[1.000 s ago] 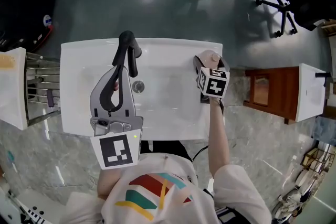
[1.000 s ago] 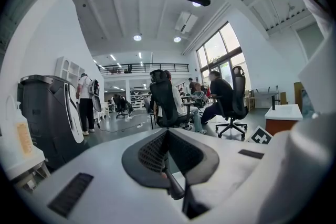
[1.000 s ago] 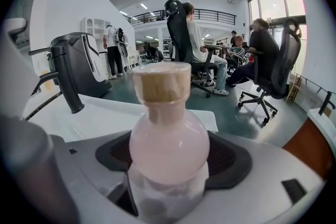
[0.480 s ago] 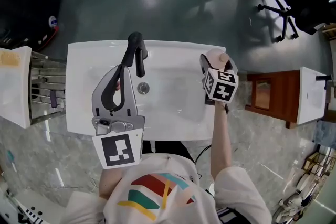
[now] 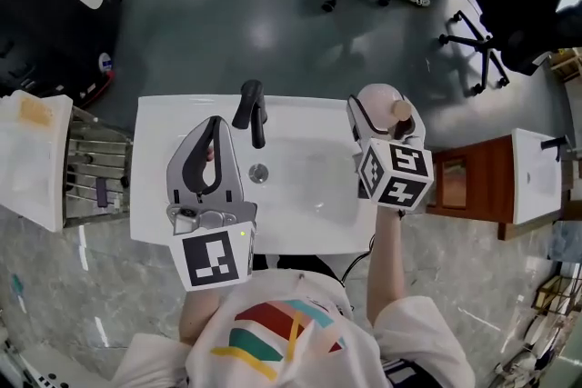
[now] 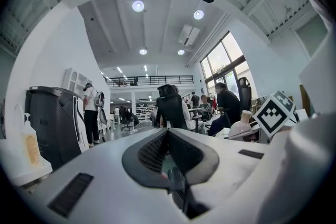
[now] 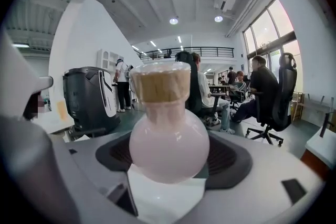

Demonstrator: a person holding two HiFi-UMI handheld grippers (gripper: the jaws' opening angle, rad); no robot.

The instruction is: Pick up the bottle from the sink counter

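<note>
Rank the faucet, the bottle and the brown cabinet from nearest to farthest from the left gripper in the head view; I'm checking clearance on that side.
1. Faucet: just right of the left gripper, almost beside its tip.
2. Bottle: further right, well apart.
3. Brown cabinet: farthest right and slightly lower in the view.

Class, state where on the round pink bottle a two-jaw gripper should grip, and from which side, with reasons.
Grip the bottle across its round belly, coming in from the side. The neck under the cork is short, while the belly sits squarely between the jaws of the right gripper, as now.
</note>
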